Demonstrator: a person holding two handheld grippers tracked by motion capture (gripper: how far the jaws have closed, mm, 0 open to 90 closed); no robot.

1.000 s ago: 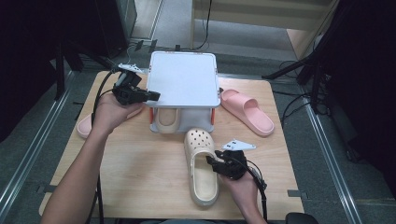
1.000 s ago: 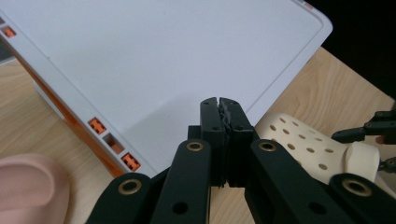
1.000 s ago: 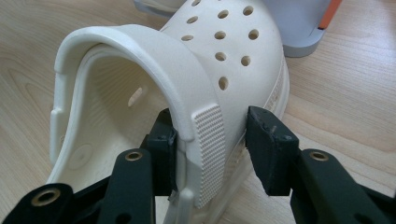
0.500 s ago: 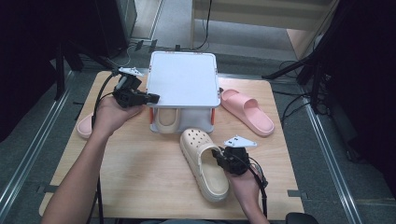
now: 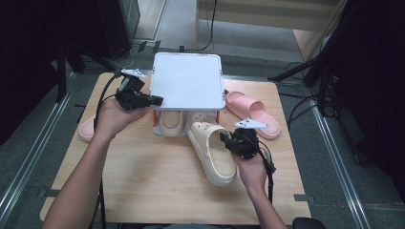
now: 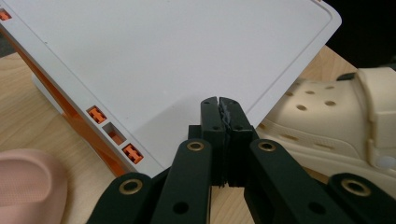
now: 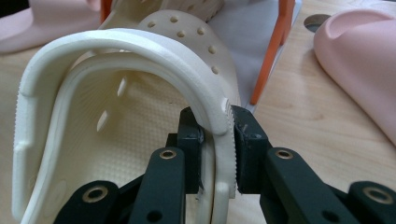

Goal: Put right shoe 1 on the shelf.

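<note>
On the wooden worktop, the right gripper has just been closing and now pinches the side wall and heel strap of the cream clog, which lies with its toe under the white shoe rack. The left gripper is closed tight with nothing in it, its tip at the left edge of the rack top. A pink slipper lies just right of the rack.
</note>
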